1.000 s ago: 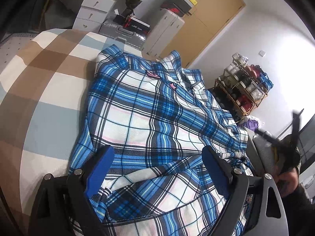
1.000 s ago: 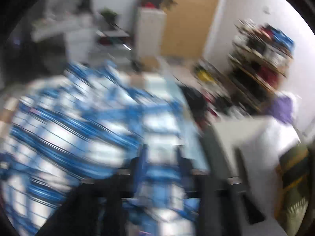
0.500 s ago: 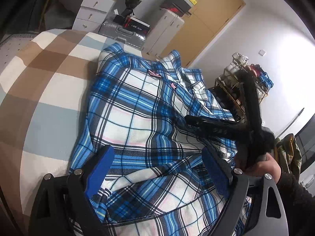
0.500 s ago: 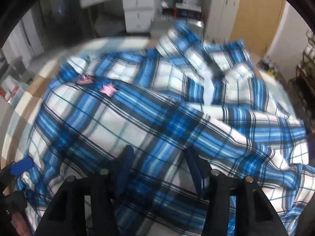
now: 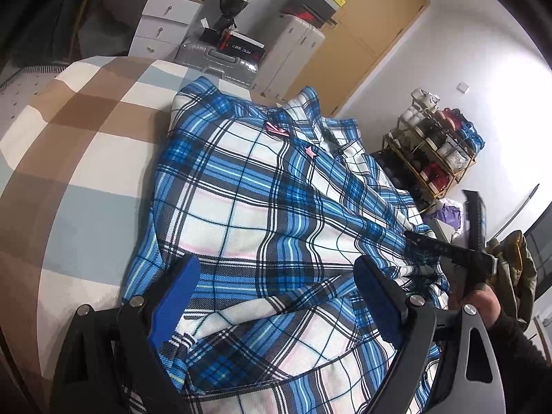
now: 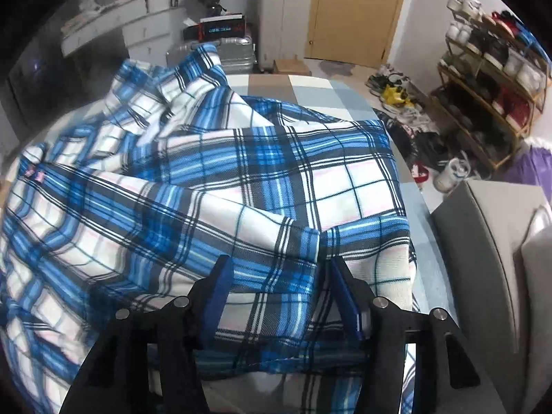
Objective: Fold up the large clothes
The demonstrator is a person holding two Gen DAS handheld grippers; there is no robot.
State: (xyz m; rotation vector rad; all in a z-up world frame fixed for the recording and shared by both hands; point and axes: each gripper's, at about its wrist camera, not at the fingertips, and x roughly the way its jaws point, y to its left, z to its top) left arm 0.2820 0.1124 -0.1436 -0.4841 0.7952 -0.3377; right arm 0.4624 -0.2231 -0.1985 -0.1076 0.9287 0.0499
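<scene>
The plaid shirt [image 5: 276,214] is lying spread over the checked bed cover [image 5: 86,158], its collar end toward the far edge of the bed and its near end bunched in loose folds under the two tools. It is looking only partly folded: one side panel is lying turned in over the body, a sleeve cuff [image 6: 303,241] is resting across the top on the right, and the far collar area is sitting rumpled and uneven, so no neat rectangle is showing yet. The left gripper [image 5: 272,296] is hovering above the near hem with its jaws spread wide, and nothing is sitting between its blue pads [image 5: 176,296]; the cloth is lying below them, apparently untouched. The right gripper [image 6: 276,296] is pointing steeply down at the fold by the cuff, its jaws opening slightly at a middling gap, with a ridge of plaid cloth lying between them; the pads are standing at either side of that ridge, and no firm pinch is showing. In the left view the right tool is appearing at the shirt's right edge, held by a hand [image 5: 483,303] in a dark sleeve. Judging from this, smoothing the layers, squaring the sleeve and doubling the shirt over are all remaining to be done
</scene>
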